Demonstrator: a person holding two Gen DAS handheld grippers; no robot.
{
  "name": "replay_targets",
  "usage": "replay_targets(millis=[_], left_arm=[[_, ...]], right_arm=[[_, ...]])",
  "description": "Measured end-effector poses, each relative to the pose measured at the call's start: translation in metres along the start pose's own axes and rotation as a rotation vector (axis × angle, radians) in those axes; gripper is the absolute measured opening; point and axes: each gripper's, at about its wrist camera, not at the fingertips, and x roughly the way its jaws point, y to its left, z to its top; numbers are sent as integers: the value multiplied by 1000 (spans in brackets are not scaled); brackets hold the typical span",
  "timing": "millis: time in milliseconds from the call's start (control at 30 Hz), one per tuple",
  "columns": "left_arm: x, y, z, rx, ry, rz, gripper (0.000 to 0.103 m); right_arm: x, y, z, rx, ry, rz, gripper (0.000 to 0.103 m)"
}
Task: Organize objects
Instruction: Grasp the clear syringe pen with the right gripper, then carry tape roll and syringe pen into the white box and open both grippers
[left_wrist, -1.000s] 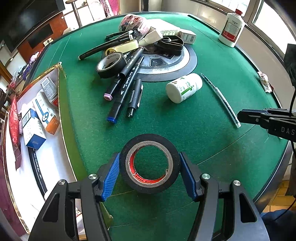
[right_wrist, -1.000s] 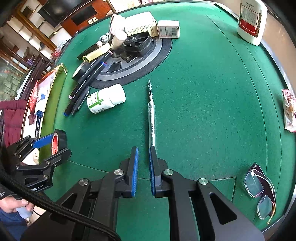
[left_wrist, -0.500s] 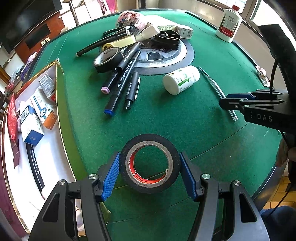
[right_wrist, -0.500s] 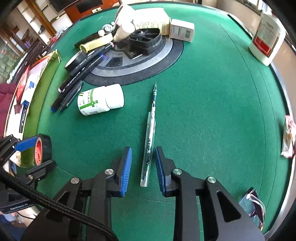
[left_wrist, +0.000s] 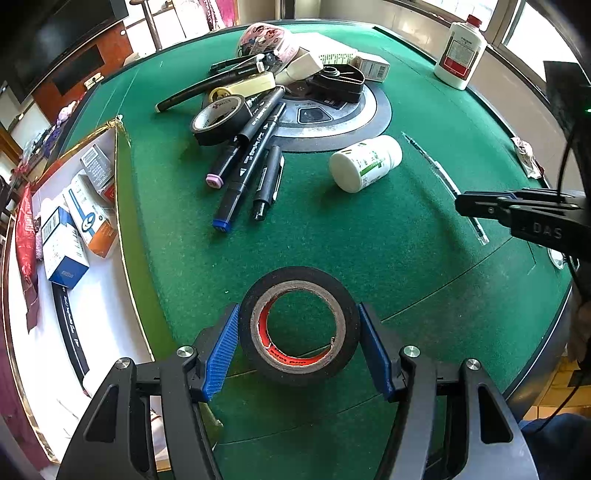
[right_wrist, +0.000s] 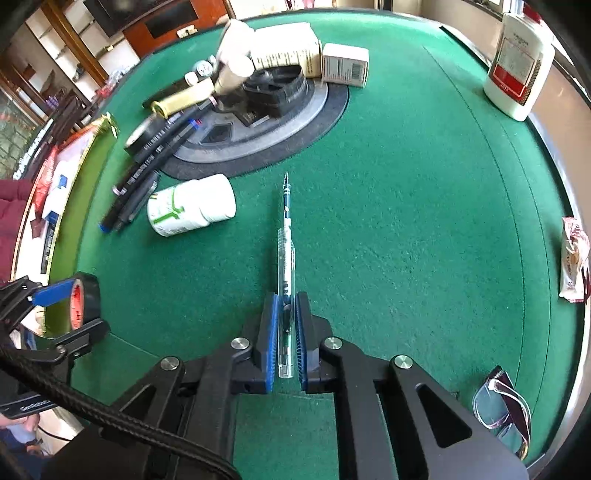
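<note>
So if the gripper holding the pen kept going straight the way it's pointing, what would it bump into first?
Probably just the green table. The right gripper, shut on the clear pen, tilts steeply down at bare felt. The white pill bottle lies off to one side.

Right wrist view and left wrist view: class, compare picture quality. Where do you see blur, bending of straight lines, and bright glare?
Right wrist view: the pile by the white tube is smeared, while the pen in the right gripper is sharp. Left wrist view: sharp throughout; the table edge bows from fisheye distortion, and the window behind the white bottle is blown out.
</note>
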Motion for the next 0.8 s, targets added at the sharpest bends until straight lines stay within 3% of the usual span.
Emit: replay_targets(millis=[367, 800], left_arm=[[-26, 18, 3, -49, -60, -15, 57], [-85, 109, -24, -201, -160, -6, 57]], right_arm=[[-39, 28, 7, -8, -65, 108, 7], [-36, 159, 25, -181, -42, 272, 7]])
